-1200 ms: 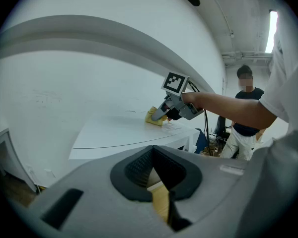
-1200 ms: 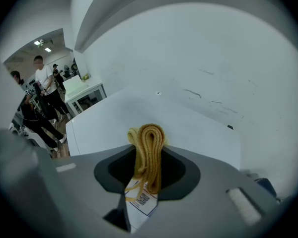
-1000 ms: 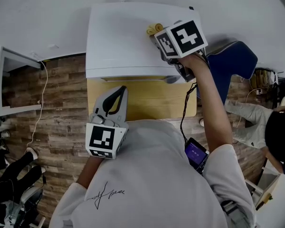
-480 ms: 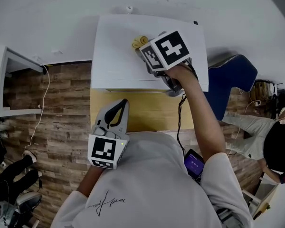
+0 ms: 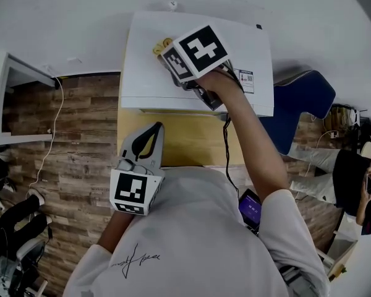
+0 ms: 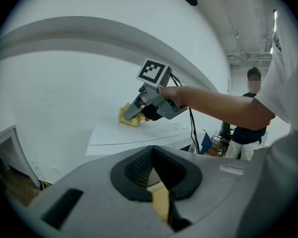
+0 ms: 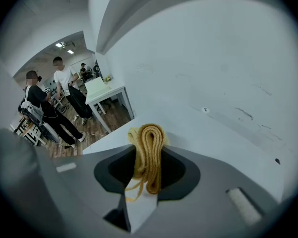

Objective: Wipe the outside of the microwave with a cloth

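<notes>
Reaches with the right arm from the lower right of the head view up to upper centre, elbow almost straight, forearm bare, hand wrapped round the handle of the right gripper (image 5: pixel 166 53) and angling it toward the upper left, marker cube uppermost. Clamps a mustard-yellow, rope-textured folded cloth (image 5: pixel 160 44) between jaws closed tight on it, pressing it onto the flat top of the white box-shaped microwave (image 5: pixel 142 79), near the back left part of that top. Shows, in the right gripper view, folded loops running lengthwise along the gripper's own line, long axis toward the top of the frame, rounded fold end poking out past the jaw tips, a loose strand hanging lower down. Holds the left arm bent close to the white T-shirt at lower centre-left, with the left gripper (image 5: pixel 153 130) pointing up the frame over the pale yellow wooden table (image 5: pixel 191 144), jaws together and gripping nothing, only a sliver of table visible through them. Hard to make out from the head view: the microwave's front face, reduced to a thin strip; the cloth's rear part, covered by the gripper; the dark blue chair (image 5: pixel 300 94), cut off behind the arm.
</notes>
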`<state>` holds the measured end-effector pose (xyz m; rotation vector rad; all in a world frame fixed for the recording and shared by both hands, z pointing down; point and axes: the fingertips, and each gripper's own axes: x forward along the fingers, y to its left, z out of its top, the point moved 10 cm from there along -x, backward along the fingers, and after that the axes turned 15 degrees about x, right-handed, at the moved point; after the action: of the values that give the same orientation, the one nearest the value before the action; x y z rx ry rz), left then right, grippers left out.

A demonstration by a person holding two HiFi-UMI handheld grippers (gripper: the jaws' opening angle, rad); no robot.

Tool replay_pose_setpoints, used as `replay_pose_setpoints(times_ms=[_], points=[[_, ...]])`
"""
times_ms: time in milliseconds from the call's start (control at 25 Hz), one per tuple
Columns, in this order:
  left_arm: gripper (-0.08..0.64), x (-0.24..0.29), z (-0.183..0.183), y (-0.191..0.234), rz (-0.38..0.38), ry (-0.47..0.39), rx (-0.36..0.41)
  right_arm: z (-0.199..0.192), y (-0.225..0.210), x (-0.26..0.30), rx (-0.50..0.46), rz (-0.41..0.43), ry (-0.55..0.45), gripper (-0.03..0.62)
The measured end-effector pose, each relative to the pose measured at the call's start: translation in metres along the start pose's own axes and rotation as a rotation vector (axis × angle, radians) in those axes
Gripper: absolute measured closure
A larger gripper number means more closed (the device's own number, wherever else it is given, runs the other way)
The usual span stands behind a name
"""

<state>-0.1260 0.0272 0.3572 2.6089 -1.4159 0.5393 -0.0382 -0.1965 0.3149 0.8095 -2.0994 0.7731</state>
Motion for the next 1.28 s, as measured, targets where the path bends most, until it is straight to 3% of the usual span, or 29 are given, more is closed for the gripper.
replay_pose_setpoints(times_ms=[680,880,1120,1280], points=[[0.565,-0.004,-0.001,0.015,0.039,0.012,-0.011,0.026,0.055,0.039,-0.09,0.135,0.028,0.472],[0.565,-0.004,0.0,0.018,0.055,0.017,-0.012,0.026,0.076,0.049,-0.092,0.284,0.043,0.472],[0.565,-0.01,-0.004,0.026,0.082,0.019,-0.069,0.027,0.076,0.015,-0.094,0.381,0.017,0.472],[0.565,-0.009,-0.008,0.022,0.076,0.032,-0.063,0.022,0.052,-0.023,-0.051,0.367,-0.038,0.472]])
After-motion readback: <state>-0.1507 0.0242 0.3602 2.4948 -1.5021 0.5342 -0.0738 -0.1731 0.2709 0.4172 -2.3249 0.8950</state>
